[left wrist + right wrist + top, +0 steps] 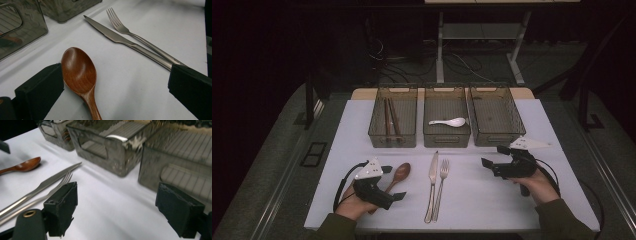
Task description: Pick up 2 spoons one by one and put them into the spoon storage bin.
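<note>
Left gripper point(388, 184) is on the wooden spoon point(399, 173), jaws spread wide with nothing between the pads yet; in the left gripper view the spoon point(79, 72) has its bowl up and sits close against one pad, well off the other. Using the spoon as my reference: knife point(432, 172) and fork point(442, 176) lie side by side on the cloth to its right, and the three grey bins sit in a row beyond its bowl, left bin point(393, 116) with brown sticks, middle bin point(446, 117) with a white spoon point(448, 121), right bin point(496, 115) bare as far as I can tell. Right gripper point(495, 156) is parked well to the right past the fork, near the right bin's front, jaws also apart and holding nothing. My read of the step: grab the wooden spoon. I'd centre the handle between the pads first, since it's off to one side, then drop low and close on the neck below the bowl, where it's narrow and won't roll. Keep the far pad clear of the knife. The handle is partly hidden under my hand in the high view, so I trust the gripper view for alignment.
</note>
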